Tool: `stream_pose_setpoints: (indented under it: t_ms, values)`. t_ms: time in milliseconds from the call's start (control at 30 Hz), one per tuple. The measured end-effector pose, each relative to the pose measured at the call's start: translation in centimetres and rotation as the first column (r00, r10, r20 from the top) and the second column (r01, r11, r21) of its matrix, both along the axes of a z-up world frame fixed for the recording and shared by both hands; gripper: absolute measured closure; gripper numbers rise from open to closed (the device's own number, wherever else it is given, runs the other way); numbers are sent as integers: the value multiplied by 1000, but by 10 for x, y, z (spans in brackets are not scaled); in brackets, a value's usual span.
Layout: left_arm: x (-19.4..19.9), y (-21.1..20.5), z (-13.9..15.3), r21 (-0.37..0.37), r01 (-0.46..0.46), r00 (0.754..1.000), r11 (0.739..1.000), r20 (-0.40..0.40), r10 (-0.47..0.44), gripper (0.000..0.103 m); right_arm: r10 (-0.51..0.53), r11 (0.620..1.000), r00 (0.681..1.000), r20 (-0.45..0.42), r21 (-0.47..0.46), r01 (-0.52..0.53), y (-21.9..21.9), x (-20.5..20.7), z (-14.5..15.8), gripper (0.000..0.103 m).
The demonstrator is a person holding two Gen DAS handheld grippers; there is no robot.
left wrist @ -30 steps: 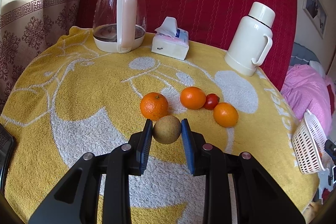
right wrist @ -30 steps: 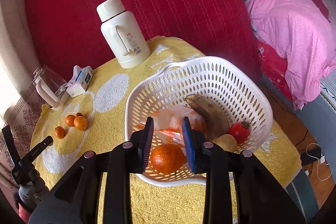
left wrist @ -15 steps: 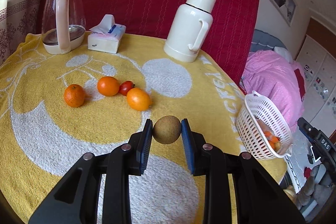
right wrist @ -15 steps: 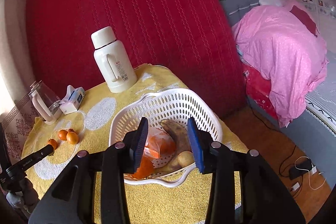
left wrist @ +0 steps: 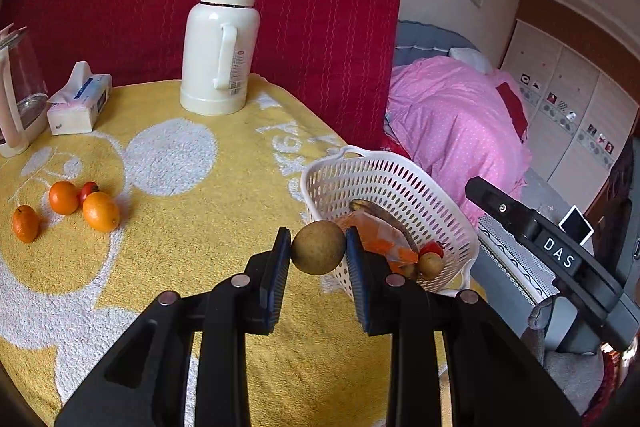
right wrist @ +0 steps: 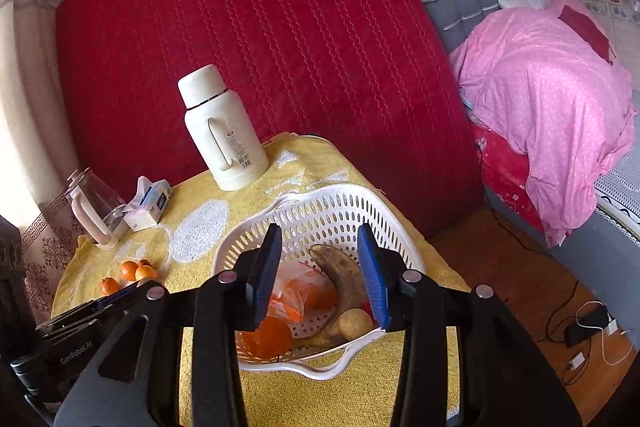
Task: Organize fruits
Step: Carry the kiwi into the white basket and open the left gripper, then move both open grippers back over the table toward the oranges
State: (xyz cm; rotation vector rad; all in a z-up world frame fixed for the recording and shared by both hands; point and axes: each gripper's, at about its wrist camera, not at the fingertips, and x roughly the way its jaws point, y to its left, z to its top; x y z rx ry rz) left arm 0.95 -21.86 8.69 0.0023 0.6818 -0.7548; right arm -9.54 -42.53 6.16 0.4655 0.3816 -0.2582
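Observation:
My left gripper (left wrist: 318, 255) is shut on a round brown fruit (left wrist: 317, 247) and holds it above the yellow cloth, just left of the white basket (left wrist: 400, 183). The basket holds a dark banana (right wrist: 340, 273), an orange (right wrist: 268, 337), a plastic bag (right wrist: 298, 289), a small brown fruit (right wrist: 355, 323) and a red tomato (left wrist: 432, 249). My right gripper (right wrist: 320, 267) is open and empty above the basket (right wrist: 320, 207). Three oranges (left wrist: 100, 211) and a small tomato (left wrist: 88, 188) lie on the cloth at the left.
A white thermos (left wrist: 220, 43), a tissue pack (left wrist: 80, 99) and a glass kettle (left wrist: 16, 91) stand at the table's back. A red padded wall is behind. A bed with a pink quilt (right wrist: 540, 87) lies to the right; cables lie on the floor (right wrist: 580, 327).
My left gripper has carried the brown fruit rightward, from the loose oranges to the basket's side. My right gripper has let go of an orange in the basket, opened wider and risen.

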Motion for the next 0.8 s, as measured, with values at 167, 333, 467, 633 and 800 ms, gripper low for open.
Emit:
stream_pose_setpoints:
  t_ms: [167,333,467,633,800]
  values:
    - [-4,-25,-4,18,48,999,999,1,-48,75,-20,1000,1000,9,12,20,-6,-3,2,56]
    - [-2,-37,-8,24,63,998,998,3,-63,71,-22,1000,1000,7,17,22,-8,-4,1,56]
    - [4,-28,-11,9,36,999,999,-5,-36,60,-25,1000,1000,6,18,24,-9,-4,1,56]
    - [11,-12,-13,7,-11,1000,1000,-18,11,60,-22,1000,1000,0,17,22,-5,-2,-1,56]
    - [15,1,-14,4,-46,999,999,-27,46,51,-6,1000,1000,-3,9,6,1,0,-2,56]
